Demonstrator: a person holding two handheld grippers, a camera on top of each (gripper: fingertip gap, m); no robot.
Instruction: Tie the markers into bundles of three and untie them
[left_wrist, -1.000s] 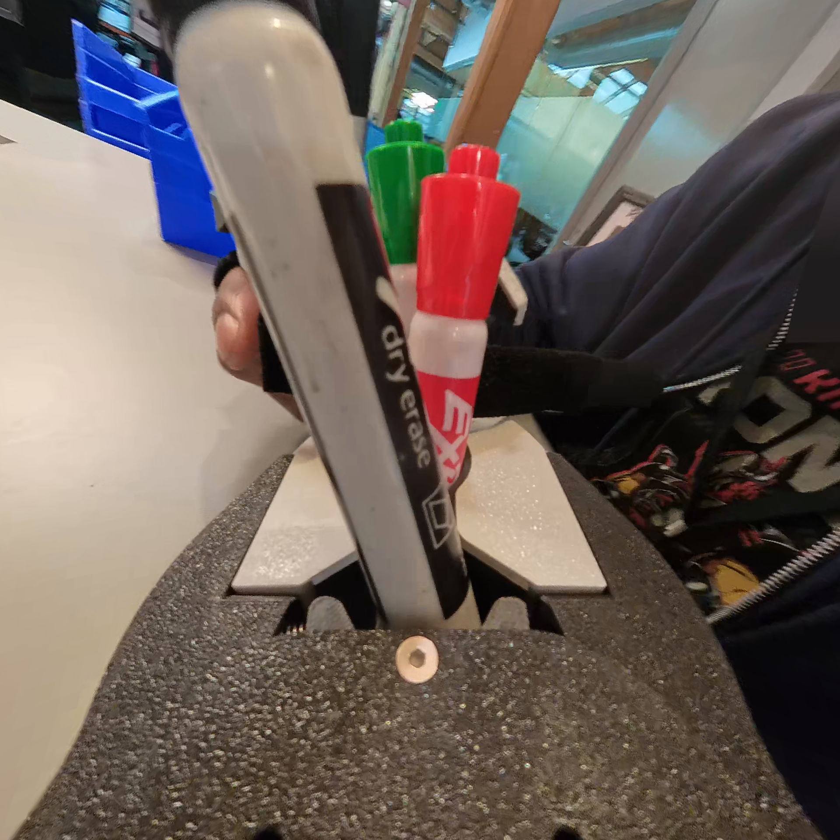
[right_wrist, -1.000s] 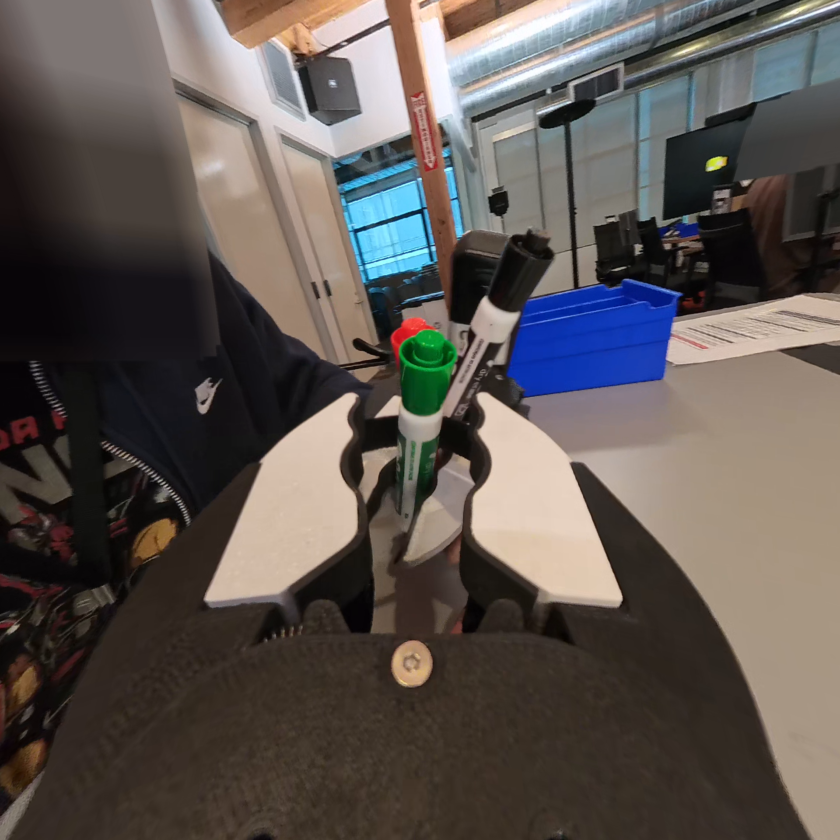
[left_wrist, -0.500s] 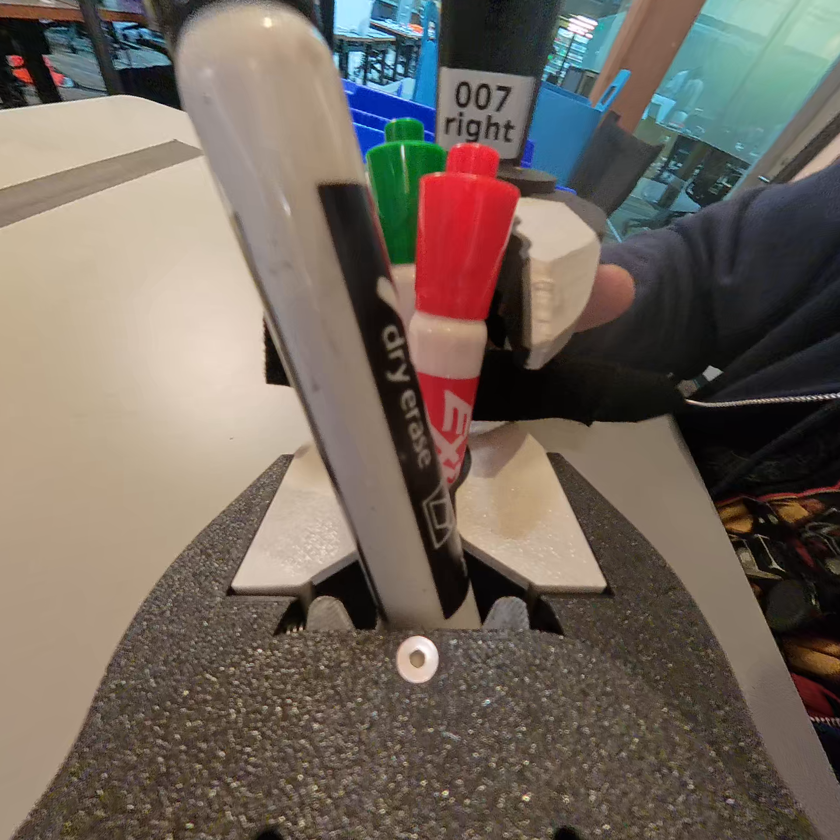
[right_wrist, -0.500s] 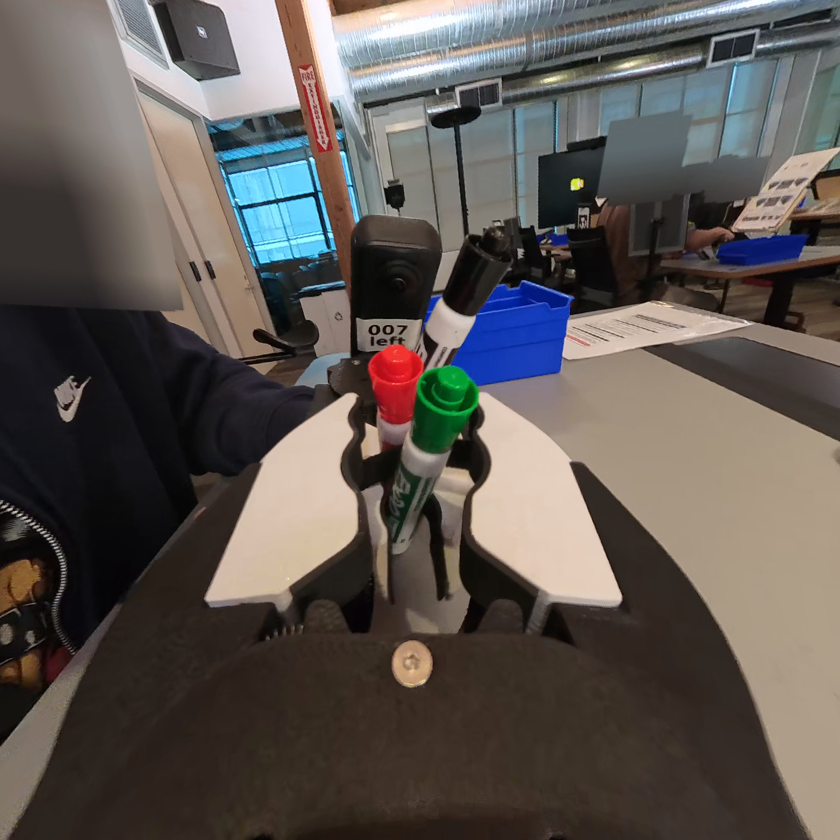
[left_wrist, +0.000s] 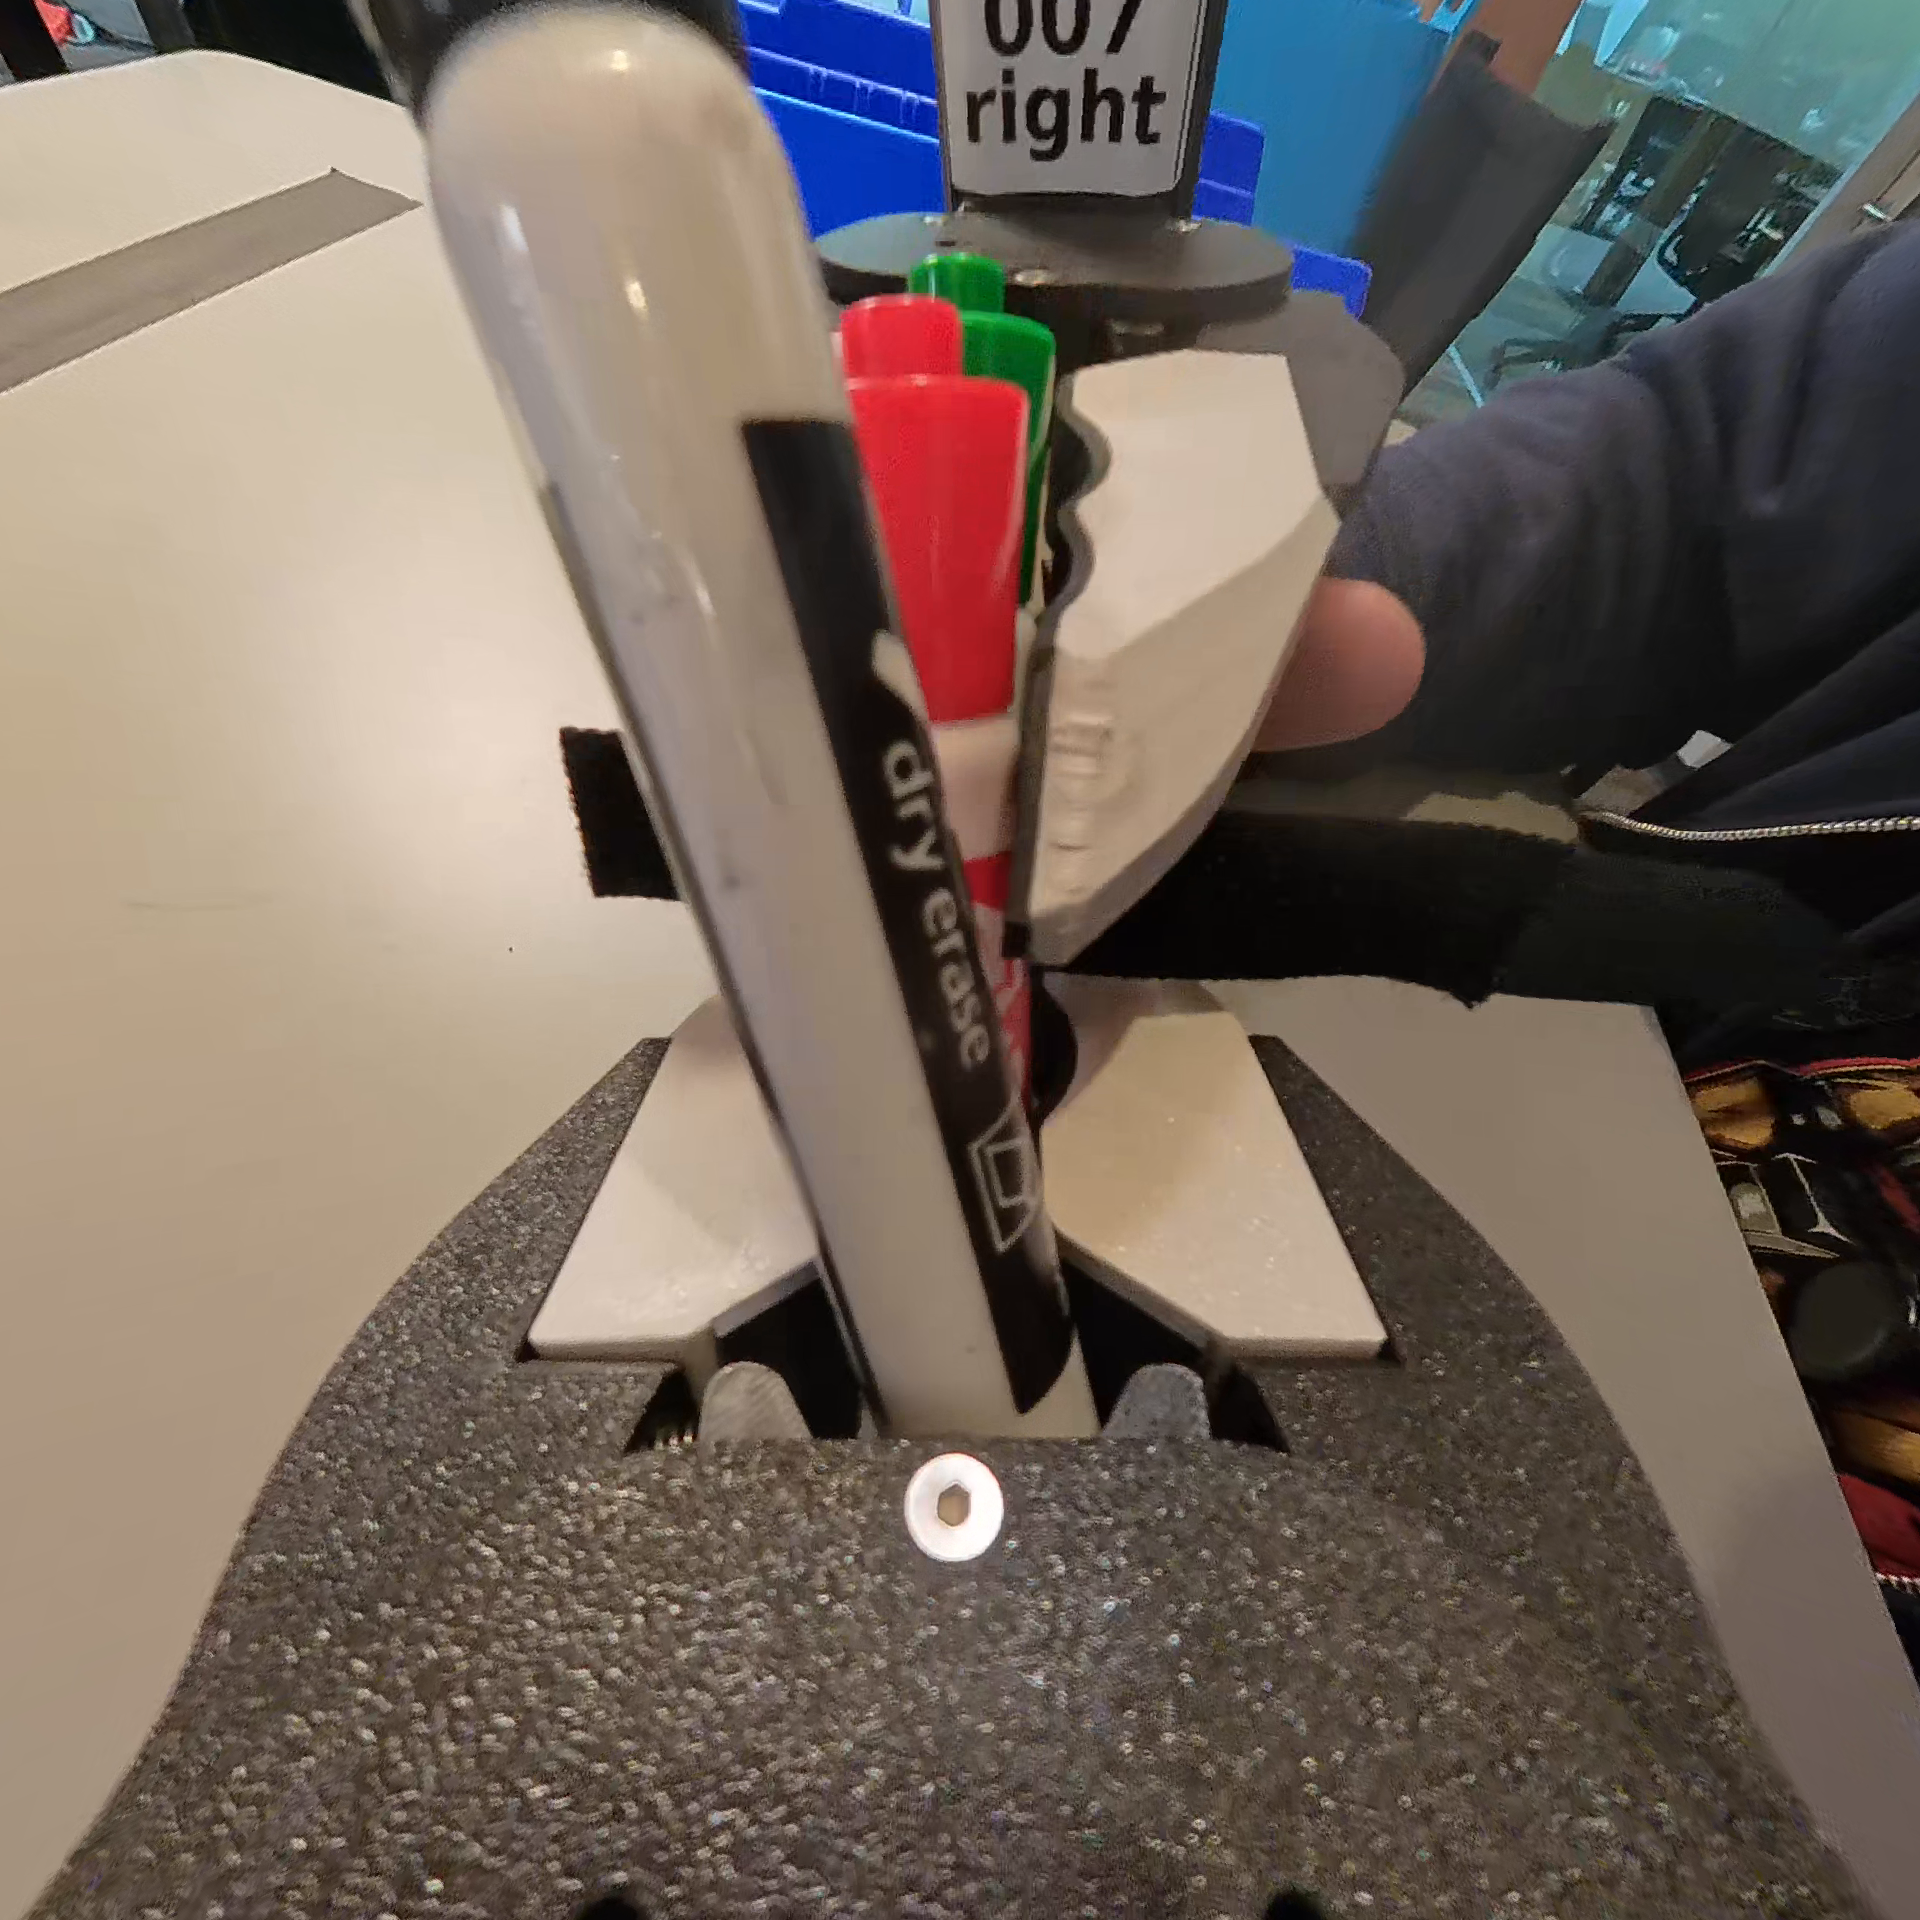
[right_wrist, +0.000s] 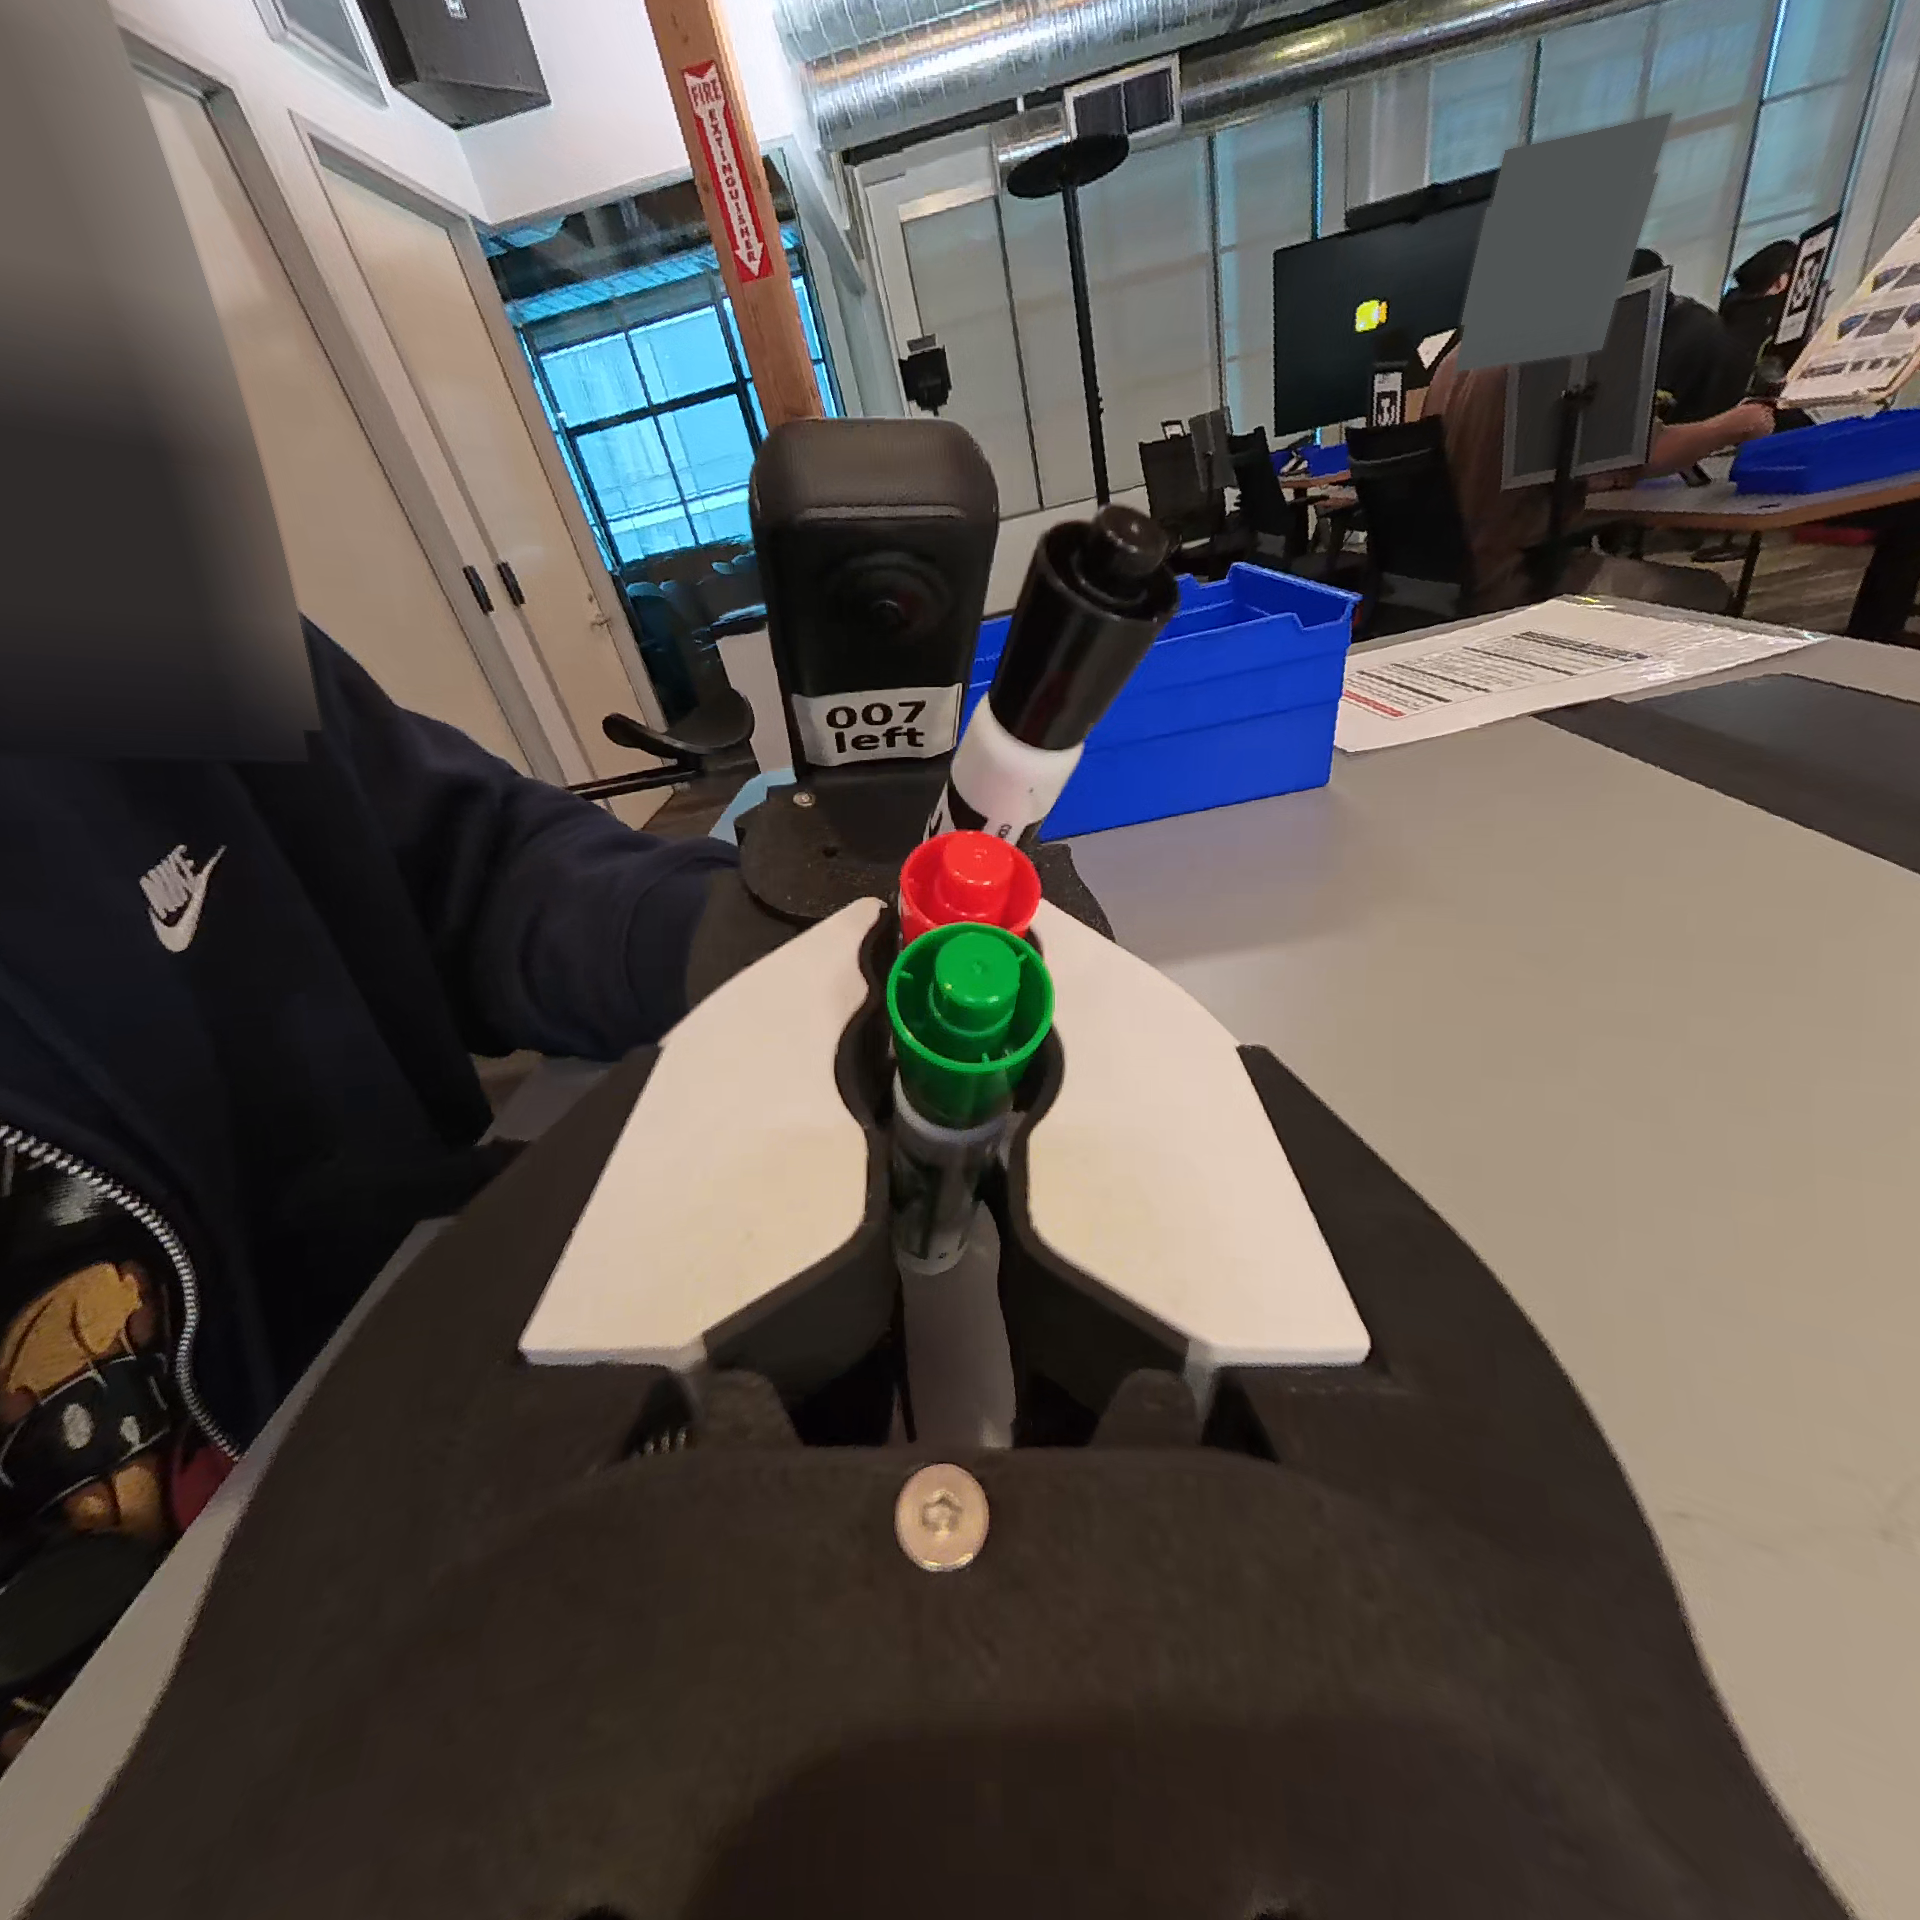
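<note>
In the left wrist view my left gripper (left_wrist: 945, 1013) is shut on the white barrel of a black marker (left_wrist: 790, 831), which leans up and to the left. A red marker (left_wrist: 935, 540) stands in the fingers' notch beside it. A black strap (left_wrist: 1351, 904) runs across the markers to the right. A finger of the right gripper (left_wrist: 1174, 623) presses on them from the right. In the right wrist view my right gripper (right_wrist: 961, 935) is shut on the green marker (right_wrist: 971, 1003). The red marker (right_wrist: 966, 883) is just behind it, and the black marker (right_wrist: 1070, 655) tilts up to the right.
A grey table (right_wrist: 1507, 1039) lies under both grippers. A blue bin (right_wrist: 1216, 707) and a printed sheet (right_wrist: 1558, 665) sit at its far side. A person in a dark hoodie (right_wrist: 364, 883) is at the left. Desks and seated people are far behind. The grippers' ends are close to 9 centimeters from one another.
The right gripper's fingers have closed in around the green marker. Both grippers have swung away from the person's body toward the table and come closer together.
</note>
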